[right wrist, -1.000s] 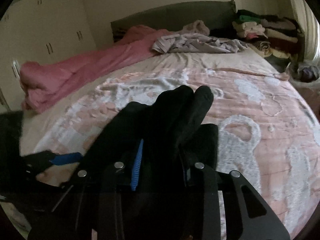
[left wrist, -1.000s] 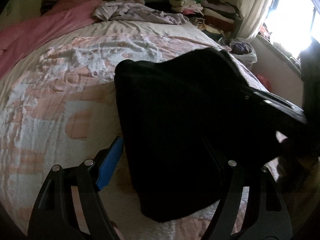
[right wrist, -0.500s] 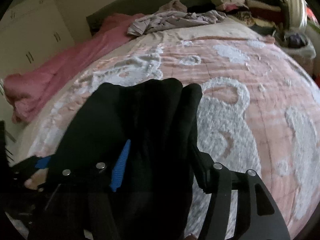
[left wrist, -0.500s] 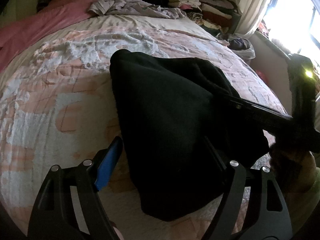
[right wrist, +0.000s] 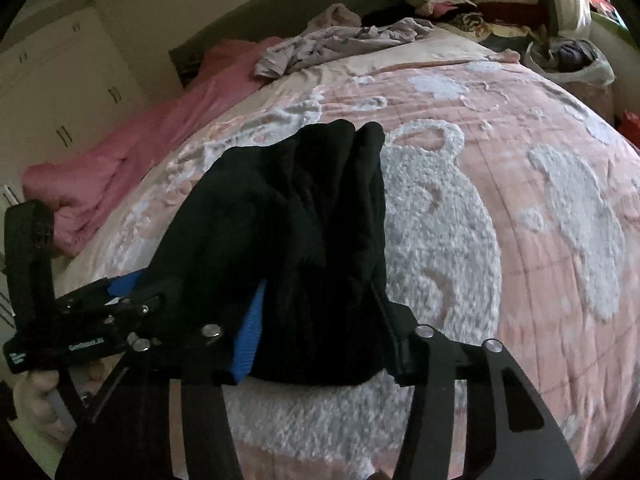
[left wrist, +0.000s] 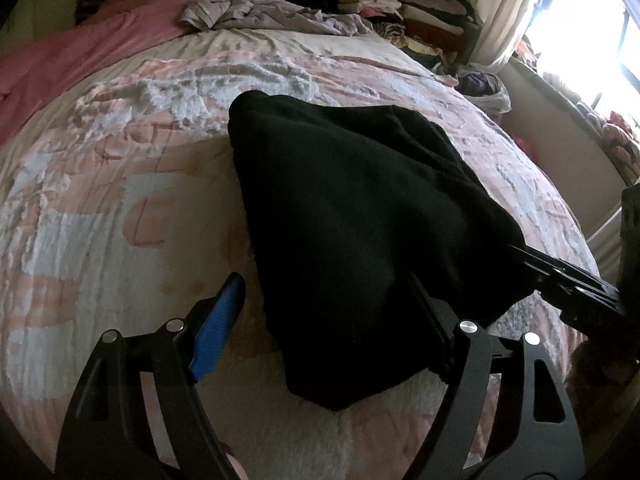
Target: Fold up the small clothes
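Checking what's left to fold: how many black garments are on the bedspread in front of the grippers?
1: a black garment lies on the pink bedspread, draped between the left gripper and the right gripper. Others may sit hidden in the far clothes pile.

Matt black knit garment (left wrist: 352,216), fuzzy bedspread (left wrist: 120,200)

Black garment (left wrist: 352,224) lies bunched on pink-and-white bedspread (left wrist: 100,208). Left gripper (left wrist: 324,320) jaws spread wide: blue-padded finger (left wrist: 218,328) sits clear of the cloth on its left side, the other finger against the cloth's near edge. Right gripper (left wrist: 520,256) enters from the right, tips hidden in the garment's right corner. Pink blanket (left wrist: 80,48), crumpled grey clothing (left wrist: 264,14) and stacked folded clothes (left wrist: 400,4) lie beyond.
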Tool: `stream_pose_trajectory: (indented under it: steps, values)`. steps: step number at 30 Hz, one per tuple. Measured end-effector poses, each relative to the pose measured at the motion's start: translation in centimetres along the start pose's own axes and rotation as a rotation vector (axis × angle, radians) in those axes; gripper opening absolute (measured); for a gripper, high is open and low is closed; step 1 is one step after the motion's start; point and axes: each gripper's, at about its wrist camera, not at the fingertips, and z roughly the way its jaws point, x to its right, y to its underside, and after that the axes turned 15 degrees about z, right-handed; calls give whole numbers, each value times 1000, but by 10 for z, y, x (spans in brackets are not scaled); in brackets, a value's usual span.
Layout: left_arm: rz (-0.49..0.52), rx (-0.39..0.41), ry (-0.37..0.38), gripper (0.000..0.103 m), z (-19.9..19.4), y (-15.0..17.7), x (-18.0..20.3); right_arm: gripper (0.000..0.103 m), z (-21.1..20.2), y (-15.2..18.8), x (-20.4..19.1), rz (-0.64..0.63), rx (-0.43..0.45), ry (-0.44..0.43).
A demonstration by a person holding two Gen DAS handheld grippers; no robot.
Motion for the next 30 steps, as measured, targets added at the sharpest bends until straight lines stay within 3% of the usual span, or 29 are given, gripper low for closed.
stream_pose_trajectory:
  steps: [2,8,13,15,17,18,22,30]
  values:
    - [4,-2,-4,71,-1,2,1,34,0,5,1,3,0,-1]
    - [7,-8,-10,72,0,5,4,36,14,11,3,-10,-2,73]
    - [0,-8,-13,71,-4,6,3,54,5,13,3,-3,24,51]
    - [-2,-8,-14,71,-5,6,2,76,0,16,1,-7,51,70]
    - [-2,-8,-14,71,-6,6,3,81,-7,17,1,-2,80,63]
    - [-2,-9,-16,71,-6,6,3,88,-10,17,1,-1,90,72]
    - [-5,-9,-14,72,-7,6,2,96,-18,20,1,2,123,83]
    - [-7,-10,-13,73,-8,7,1,98,-30,26,2,2,158,101]
